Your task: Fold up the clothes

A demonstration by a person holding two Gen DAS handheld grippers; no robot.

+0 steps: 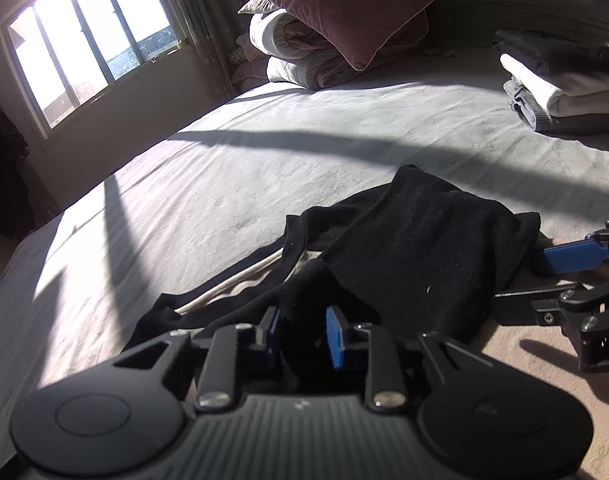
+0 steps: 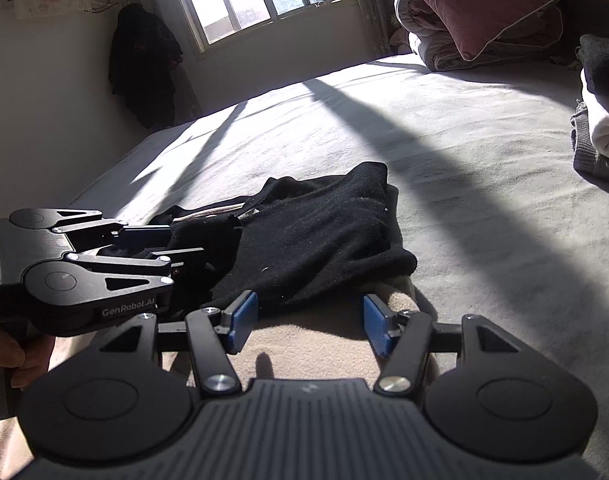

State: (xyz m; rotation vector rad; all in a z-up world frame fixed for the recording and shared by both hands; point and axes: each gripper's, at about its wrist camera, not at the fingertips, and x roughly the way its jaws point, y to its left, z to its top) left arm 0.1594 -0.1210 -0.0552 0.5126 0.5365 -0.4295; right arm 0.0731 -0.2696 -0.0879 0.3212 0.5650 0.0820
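Black garment point(image 2: 304, 236) lies bunched on the grey bedsheet point(image 2: 484, 200), at twelve o'clock of both grippers. Left gripper point(image 1: 302, 336) pinches its near fold; right gripper point(image 2: 310, 322) stands spread wide, gripping nothing, over beige cloth point(image 2: 304, 356).

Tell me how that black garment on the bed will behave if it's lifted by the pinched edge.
The black garment would likely drape limply, since it already lies in soft, rumpled folds. It looks light and fuzzy, a knit, so probably not slippery between the left hand-held gripper pads. Lifted from one edge, its loosely stacked layers would probably fall open, and the right hand-held gripper is open, not supporting it.
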